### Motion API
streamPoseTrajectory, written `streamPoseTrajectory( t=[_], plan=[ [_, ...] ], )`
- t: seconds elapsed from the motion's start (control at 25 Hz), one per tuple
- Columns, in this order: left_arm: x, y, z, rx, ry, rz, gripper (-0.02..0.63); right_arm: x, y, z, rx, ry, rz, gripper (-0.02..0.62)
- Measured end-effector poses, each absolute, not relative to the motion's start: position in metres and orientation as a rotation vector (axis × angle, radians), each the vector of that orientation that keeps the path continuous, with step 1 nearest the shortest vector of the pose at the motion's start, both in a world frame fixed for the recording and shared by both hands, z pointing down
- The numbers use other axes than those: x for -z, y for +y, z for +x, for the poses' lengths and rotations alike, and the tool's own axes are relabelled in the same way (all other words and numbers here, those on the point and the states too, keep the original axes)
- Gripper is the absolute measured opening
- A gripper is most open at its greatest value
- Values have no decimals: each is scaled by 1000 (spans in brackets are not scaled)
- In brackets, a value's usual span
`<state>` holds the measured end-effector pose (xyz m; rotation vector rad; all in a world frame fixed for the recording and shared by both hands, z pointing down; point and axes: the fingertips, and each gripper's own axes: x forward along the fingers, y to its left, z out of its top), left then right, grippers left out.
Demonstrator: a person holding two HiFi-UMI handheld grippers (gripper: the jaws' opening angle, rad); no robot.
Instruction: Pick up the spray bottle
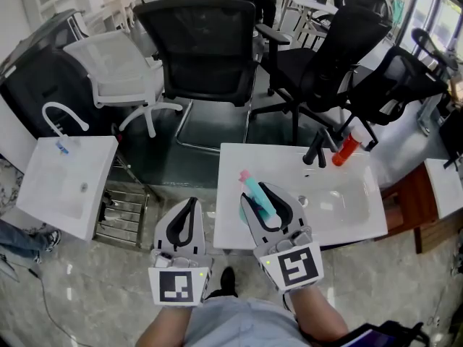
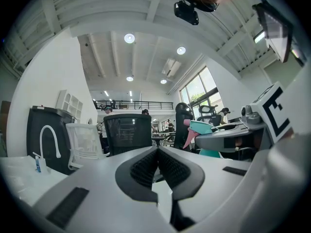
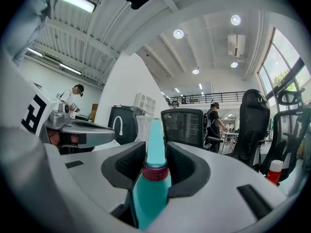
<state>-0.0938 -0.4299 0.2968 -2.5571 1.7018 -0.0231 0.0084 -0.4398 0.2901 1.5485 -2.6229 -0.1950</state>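
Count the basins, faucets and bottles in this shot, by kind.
Basins: 2 (left basin, right basin)
Faucets: 2 (white faucet, black faucet)
Bottles: 2 (teal spray bottle, red bottle)
Total: 6

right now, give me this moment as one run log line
right gripper: shut on spray bottle | left gripper: shut, empty
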Motion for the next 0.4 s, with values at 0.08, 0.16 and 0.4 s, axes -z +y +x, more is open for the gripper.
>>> streamPoseTrajectory(
  t=[0.08, 0.16, 0.4],
  plan=[
    [-299, -430, -93, 24, 1700, -2560, 17, -292, -440, 9, 191, -2624, 1553, 149],
    [-300, -430, -93, 26, 1699, -2561, 18, -293, -440, 9, 190, -2625, 1554, 149],
    [-302, -435, -93, 37, 1704, -2560, 18, -293, -445, 10, 188, -2629, 1559, 149]
  ],
)
